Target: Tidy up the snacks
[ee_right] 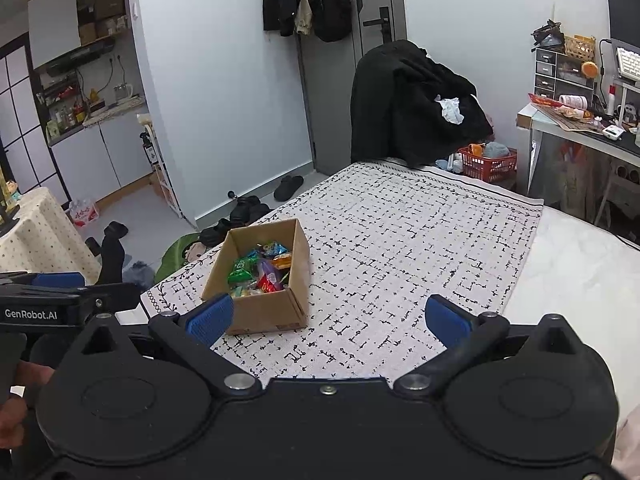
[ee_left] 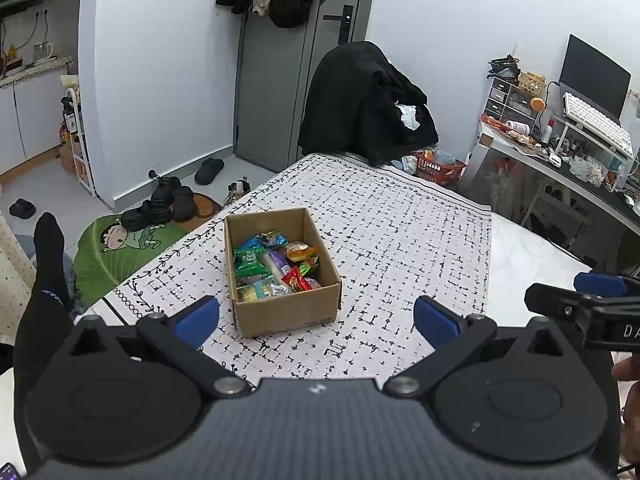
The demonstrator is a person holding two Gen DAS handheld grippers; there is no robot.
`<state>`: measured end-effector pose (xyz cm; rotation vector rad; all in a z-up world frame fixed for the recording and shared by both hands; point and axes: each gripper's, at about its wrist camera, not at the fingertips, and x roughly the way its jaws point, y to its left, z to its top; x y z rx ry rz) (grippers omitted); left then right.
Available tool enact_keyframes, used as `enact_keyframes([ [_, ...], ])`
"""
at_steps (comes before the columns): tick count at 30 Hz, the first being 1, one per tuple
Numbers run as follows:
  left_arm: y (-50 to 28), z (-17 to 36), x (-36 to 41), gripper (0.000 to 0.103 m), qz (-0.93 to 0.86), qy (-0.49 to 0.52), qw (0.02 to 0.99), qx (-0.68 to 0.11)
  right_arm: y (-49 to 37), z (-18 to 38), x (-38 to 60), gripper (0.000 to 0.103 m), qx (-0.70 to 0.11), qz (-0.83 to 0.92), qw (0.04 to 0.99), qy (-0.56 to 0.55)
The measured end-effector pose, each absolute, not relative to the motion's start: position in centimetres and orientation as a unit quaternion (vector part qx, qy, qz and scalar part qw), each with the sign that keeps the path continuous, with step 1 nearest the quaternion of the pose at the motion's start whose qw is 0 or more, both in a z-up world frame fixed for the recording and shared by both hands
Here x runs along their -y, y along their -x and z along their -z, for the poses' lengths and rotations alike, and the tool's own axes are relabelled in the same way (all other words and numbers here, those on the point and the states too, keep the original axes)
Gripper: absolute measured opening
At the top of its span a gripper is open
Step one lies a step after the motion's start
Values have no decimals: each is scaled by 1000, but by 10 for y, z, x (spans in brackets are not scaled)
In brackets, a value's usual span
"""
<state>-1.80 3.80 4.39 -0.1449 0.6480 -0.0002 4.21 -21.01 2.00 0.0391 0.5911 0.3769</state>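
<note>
**Snack box sits on the patterned cloth, both tongs held wide**

A cardboard box [ee_left: 280, 276] stands upright on the black-and-white patterned cloth [ee_left: 400, 240] that covers much of the bench [ee_left: 532, 256]. Its top is open, and it holds a heap of wrapped snacks [ee_left: 276, 264] in green, blue, red, orange and purple. The box's long axis runs away from the tongs toward the far edge of the bench, angled slightly to the left; one short end faces the cameras.

The left tongs [ee_left: 316, 320] hang above the near edge of the cloth, just short of the box, their blue pads spread wide with nothing between them. The right tongs [ee_right: 328, 318] are likewise released and empty, off to the box's right. Behind the bench stands a chair draped with a black coat [ee_left: 368, 100].
</note>
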Motion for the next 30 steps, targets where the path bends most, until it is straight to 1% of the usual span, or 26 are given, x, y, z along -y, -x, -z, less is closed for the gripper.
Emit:
enact_keyframes([
  [30,17,-44,-33,103,6,65,945,-322,-41,-18,208,103,-294,-179,939,-10],
])
